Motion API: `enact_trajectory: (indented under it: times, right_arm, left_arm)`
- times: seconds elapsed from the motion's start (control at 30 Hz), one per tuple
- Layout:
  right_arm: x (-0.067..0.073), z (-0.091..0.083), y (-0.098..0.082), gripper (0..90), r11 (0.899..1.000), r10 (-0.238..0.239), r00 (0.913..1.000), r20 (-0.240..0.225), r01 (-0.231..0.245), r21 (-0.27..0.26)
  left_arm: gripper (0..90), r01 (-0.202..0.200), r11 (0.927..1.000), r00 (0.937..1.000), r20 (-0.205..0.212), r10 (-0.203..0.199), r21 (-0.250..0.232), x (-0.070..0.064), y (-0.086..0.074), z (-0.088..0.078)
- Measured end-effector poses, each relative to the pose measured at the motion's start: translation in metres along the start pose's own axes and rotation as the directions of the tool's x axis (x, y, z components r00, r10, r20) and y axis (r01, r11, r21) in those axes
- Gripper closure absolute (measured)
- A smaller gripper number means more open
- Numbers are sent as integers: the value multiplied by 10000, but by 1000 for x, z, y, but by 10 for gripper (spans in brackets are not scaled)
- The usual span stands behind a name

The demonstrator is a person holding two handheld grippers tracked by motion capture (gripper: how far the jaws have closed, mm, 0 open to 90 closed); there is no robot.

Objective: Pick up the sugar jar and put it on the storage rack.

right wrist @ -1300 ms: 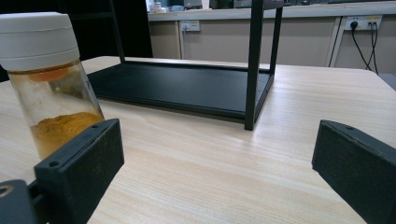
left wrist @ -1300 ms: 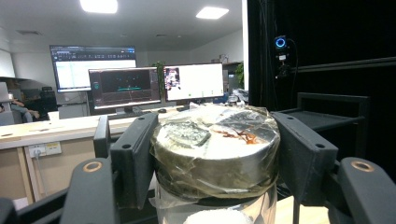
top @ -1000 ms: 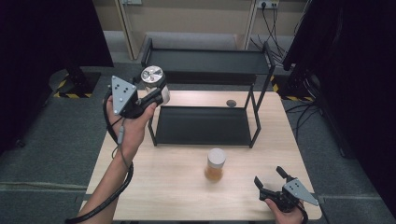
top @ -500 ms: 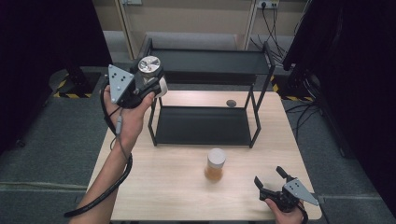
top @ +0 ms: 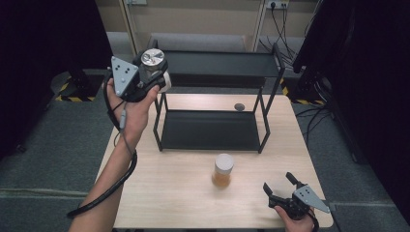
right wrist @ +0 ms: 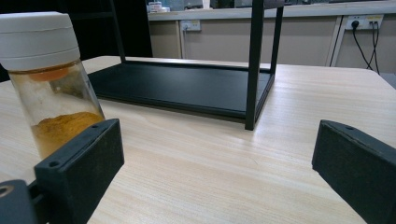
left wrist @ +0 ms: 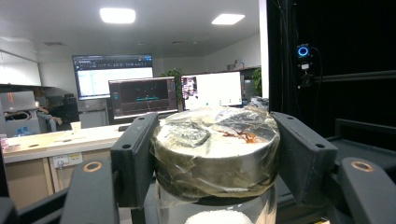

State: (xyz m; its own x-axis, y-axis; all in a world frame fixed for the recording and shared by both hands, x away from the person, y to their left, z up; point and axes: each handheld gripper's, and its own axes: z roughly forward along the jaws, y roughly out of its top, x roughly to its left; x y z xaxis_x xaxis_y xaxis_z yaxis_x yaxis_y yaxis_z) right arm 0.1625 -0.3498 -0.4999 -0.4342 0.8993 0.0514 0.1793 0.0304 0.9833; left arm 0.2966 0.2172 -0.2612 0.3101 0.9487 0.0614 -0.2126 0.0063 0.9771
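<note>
Rack at the back, jar in front

The rack [top: 212,130] stands on the table [top: 159,198]; a jar [top: 223,170] sits before it, and a tin [top: 153,59] is held above its left end

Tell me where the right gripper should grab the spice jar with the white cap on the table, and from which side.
Grip the spice jar on its clear round body just below the white cap, coming in level from the person's side. It stands upright with bare table around it, and the right gripper already rests open close by, so its fingers can close on opposite sides.
</note>
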Motion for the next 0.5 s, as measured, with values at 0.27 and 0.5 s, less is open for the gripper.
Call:
enact_trajectory:
  times: [0.27,0.5]
  right_arm:
    - [0,0,0,25,10000,-38,10000,-5,38,4]
    - [0,0,0,25,10000,1,10000,-9,-1,-2]
  left_arm:
    - [351,-58,10000,9999,-134,59,46,0,6,10]
    - [351,-123,9999,9998,-135,123,51,-1,10,21]
